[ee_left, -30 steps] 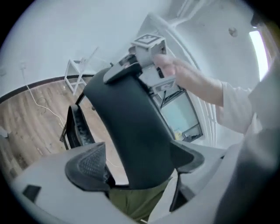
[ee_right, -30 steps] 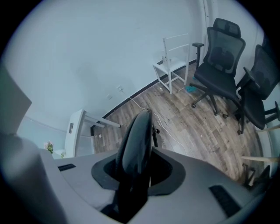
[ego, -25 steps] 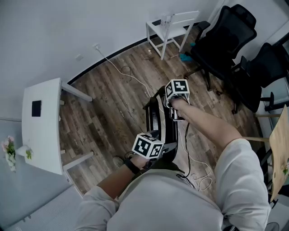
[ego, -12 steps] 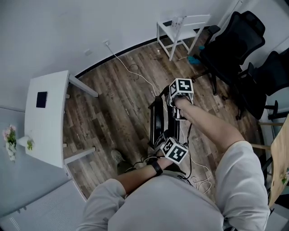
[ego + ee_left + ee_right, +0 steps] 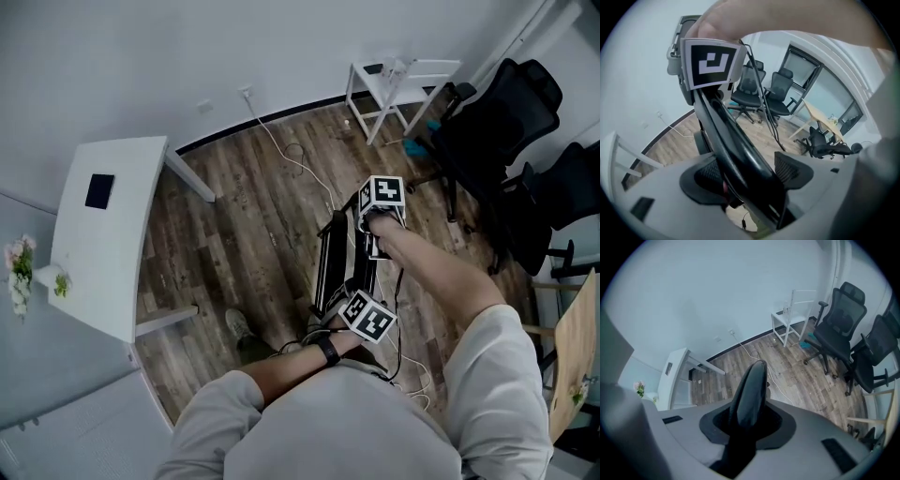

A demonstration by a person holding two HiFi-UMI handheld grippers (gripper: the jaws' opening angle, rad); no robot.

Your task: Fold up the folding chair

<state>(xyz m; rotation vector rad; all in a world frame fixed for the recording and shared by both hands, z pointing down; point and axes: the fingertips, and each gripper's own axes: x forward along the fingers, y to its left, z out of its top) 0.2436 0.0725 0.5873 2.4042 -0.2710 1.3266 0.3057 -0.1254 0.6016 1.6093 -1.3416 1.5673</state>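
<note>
Chair [image 5: 330, 267] (black, edge-on) partly under forearm [image 5: 436, 272]

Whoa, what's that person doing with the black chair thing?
A person is folding up a black folding chair that stands on the wooden floor. It already looks folded nearly flat. The right gripper has its fingers clamped on the far end of the chair, and they have just been closing tighter. The left gripper is at the near end, and its fingers have just been closing onto the black frame between them.
</note>
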